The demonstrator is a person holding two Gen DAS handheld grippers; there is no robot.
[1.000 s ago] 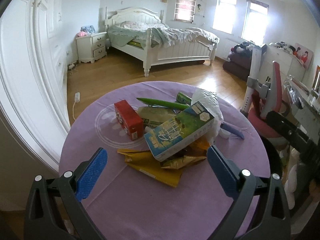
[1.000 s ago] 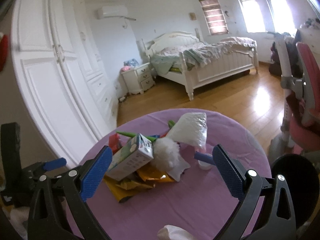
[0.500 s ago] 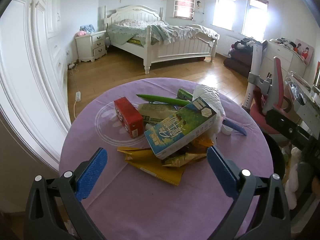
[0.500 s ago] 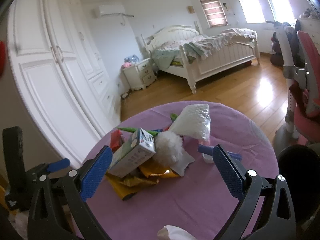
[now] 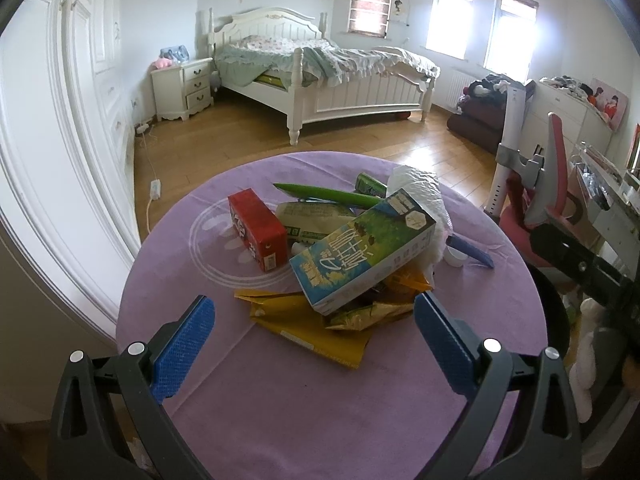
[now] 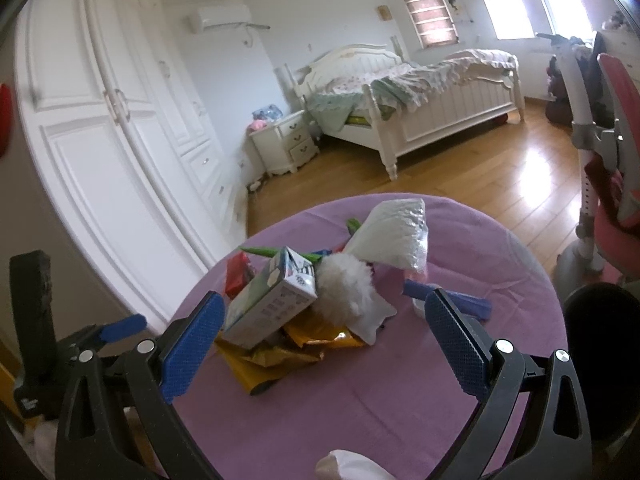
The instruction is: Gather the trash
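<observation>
Barely anything in the trash heap has shifted over the last second: the blue-and-green milk carton (image 5: pixel 362 250) lies tilted on top as before, propped on the crumpled yellow and gold foil wrappers (image 5: pixel 320 316), with the red snack box (image 5: pixel 258 234) just beside it on the left and the white crinkled plastic bag (image 5: pixel 420 192) behind. What has changed is your view. In both wrist cameras the pile has grown a little larger and sits closer to the blue pads, so you have eased both tools forward over the round purple tabletop (image 5: pixel 280 400).

Your left tongs (image 5: pixel 314 344) are spread wide and hold nothing, hovering short of the wrappers with the carton roughly centred between the pads. Your right tongs (image 6: pixel 324 338) are equally wide and empty, looking at the carton's end face (image 6: pixel 298 280) and the fluffy white ball (image 6: pixel 344 286) next to it.

For the task, this reads as an approach only; nothing is collected yet. The carton looks like the easiest first pick, but it rests loosely, so closing on it may nudge the wrappers underneath. A dark round shape (image 6: pixel 600 344) at the tabletop's right edge may be a bin, though you cannot be sure from here.
</observation>
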